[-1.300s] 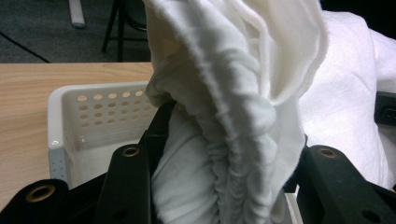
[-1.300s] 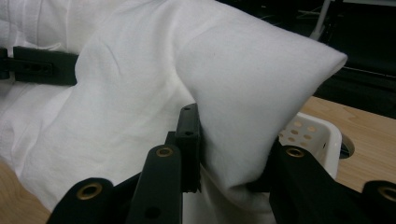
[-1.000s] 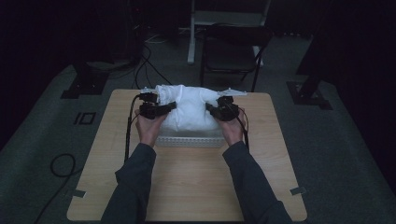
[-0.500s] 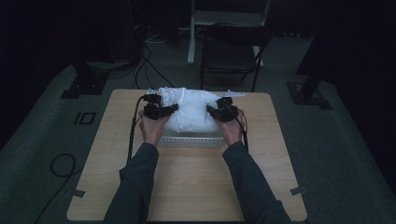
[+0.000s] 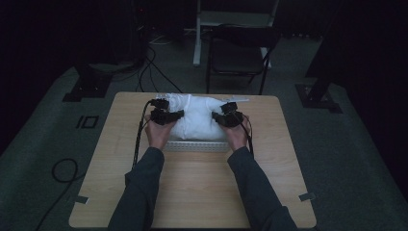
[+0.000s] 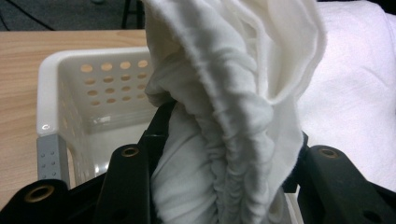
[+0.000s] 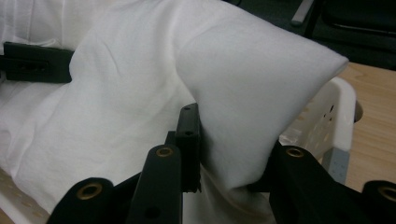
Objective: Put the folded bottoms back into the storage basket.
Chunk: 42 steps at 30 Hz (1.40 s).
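A bundle of white cloth [image 5: 198, 118] bulges out of a white perforated basket [image 5: 197, 146] at the far middle of the wooden table [image 5: 192, 192]. My left gripper [image 5: 169, 115] is shut on a gathered fold of the white cloth [image 6: 224, 121] at the bundle's left end, above the basket's corner [image 6: 49, 93]. My right gripper [image 5: 222, 117] is shut on a thick fold of the white cloth [image 7: 243, 93] at the right end, beside the basket's rim [image 7: 343, 112]. The left gripper's jaw shows as a black bar at the upper left of the right gripper view.
A dark folding chair [image 5: 240, 53] and a white stand [image 5: 199, 29] are behind the table. Cables [image 5: 154, 67] run over the floor at the back left. The near half of the tabletop is bare wood, crossed by the person's forearms [image 5: 144, 187].
Both grippers and the cloth have shifted slightly away from me, toward the table's far edge; the grips look unchanged.
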Each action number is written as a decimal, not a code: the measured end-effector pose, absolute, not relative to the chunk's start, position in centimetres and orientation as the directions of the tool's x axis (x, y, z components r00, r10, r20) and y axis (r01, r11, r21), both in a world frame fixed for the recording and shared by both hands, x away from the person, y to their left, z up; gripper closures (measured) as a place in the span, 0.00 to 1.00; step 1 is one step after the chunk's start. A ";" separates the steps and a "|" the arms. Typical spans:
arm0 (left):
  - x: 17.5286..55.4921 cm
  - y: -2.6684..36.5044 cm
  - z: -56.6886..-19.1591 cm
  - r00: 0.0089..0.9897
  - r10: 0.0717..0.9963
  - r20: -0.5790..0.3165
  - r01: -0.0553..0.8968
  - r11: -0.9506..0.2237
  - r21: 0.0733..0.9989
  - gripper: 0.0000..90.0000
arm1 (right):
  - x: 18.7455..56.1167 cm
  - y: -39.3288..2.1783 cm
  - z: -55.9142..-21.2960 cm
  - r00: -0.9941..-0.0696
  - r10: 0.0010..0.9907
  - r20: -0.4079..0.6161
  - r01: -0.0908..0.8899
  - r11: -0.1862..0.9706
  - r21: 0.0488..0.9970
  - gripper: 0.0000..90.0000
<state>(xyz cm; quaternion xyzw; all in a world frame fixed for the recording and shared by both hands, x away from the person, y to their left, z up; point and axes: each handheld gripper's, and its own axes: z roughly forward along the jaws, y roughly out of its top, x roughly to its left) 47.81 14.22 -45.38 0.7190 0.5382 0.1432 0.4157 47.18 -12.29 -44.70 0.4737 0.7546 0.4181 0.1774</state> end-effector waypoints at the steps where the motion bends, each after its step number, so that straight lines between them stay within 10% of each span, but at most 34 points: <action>1: 47.9 14.2 -45.5 0.379 0.895 -0.236 0.655 -0.079 0.751 0.59 | 47.2 -12.3 -45.0 -0.486 0.864 0.131 0.573 0.202 0.794 0.80; 35: 47.4 12.8 -48.8 0.307 0.947 -0.088 0.754 -0.186 0.630 0.52 | 47.1 -11.1 -48.4 -0.487 0.870 0.083 0.655 0.301 0.693 0.79; 42: 46.8 14.1 -48.3 0.281 0.948 -0.150 0.730 -0.110 0.674 0.34 | 47.2 -11.6 -48.3 -0.452 0.890 0.065 0.666 0.288 0.688 0.51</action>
